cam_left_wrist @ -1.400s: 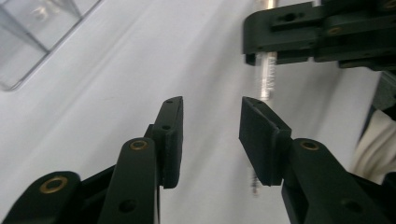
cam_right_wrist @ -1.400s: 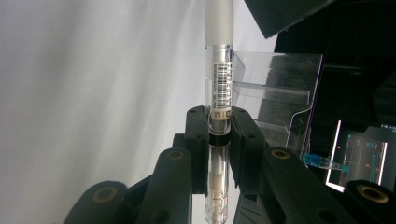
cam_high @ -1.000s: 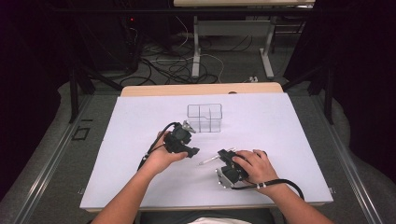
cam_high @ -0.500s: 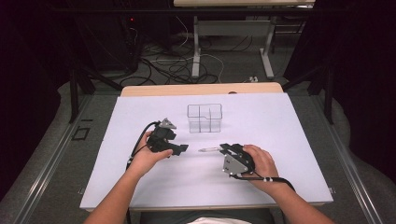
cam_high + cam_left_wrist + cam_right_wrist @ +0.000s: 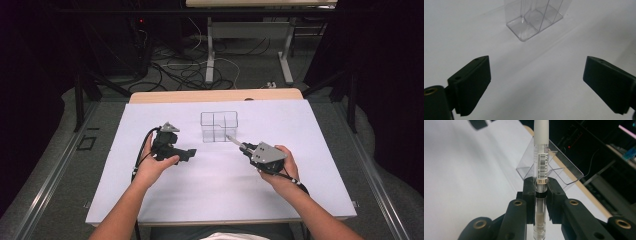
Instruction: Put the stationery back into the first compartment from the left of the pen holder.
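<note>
High view | right gripper [image 5: 246,147] clamps a pen [image 5: 233,140], long axis aimed at the clear divided box [image 5: 219,126] near the desk's far edge, tip just beside its right front corner | left gripper [image 5: 192,152] spread wide, holding nothing, farther from box.

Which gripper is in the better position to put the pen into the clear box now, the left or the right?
The right. The right gripper is shut on the pen, whose tip already points at the clear box. The left gripper is open with nothing between its jaws.
</note>
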Motion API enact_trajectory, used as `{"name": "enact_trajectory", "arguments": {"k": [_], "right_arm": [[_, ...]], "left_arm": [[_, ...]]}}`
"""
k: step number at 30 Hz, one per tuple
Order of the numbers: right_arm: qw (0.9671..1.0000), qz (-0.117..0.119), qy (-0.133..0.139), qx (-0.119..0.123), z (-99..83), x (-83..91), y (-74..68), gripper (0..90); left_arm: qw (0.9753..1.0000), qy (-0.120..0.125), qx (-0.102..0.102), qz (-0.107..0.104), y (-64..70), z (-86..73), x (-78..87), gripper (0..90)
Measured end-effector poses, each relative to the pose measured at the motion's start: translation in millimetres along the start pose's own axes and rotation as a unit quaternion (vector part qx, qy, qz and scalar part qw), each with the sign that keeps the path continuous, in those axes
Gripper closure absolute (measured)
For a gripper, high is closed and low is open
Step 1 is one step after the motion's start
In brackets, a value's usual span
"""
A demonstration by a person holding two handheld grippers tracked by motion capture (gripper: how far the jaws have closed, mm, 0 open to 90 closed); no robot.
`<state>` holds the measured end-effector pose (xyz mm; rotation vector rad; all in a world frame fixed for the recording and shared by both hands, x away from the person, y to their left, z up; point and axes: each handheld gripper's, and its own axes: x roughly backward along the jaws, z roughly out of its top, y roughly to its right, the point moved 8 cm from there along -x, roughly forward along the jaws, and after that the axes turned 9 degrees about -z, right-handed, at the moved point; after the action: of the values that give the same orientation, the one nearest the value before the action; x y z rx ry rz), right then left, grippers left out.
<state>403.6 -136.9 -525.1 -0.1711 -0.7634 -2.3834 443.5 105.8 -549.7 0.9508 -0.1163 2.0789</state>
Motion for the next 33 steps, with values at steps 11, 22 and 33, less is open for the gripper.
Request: {"name": "enact_trajectory", "arguments": {"k": [11, 22, 33], "right_arm": [[0.9883, 0.003, 0.043, -0.146, 37.2, -17.0, 33.7, 79.0], [0.9807, 0.034, 0.041, -0.188, 81.2, -41.4, 41.0, 79.0], [0.9779, 0.039, 0.040, -0.201, 116.7, -70.2, 45.8, 79.1]], "left_arm": [[0.9995, 0.010, -0.001, 0.029, -10.3, 0.0, 3.7, 0.2], [0.9967, 0.022, -0.010, 0.078, -19.3, -2.1, 12.7, 0.2], [0.9962, 0.037, -0.005, 0.078, -21.2, -0.7, 15.9, 0.2]]}}
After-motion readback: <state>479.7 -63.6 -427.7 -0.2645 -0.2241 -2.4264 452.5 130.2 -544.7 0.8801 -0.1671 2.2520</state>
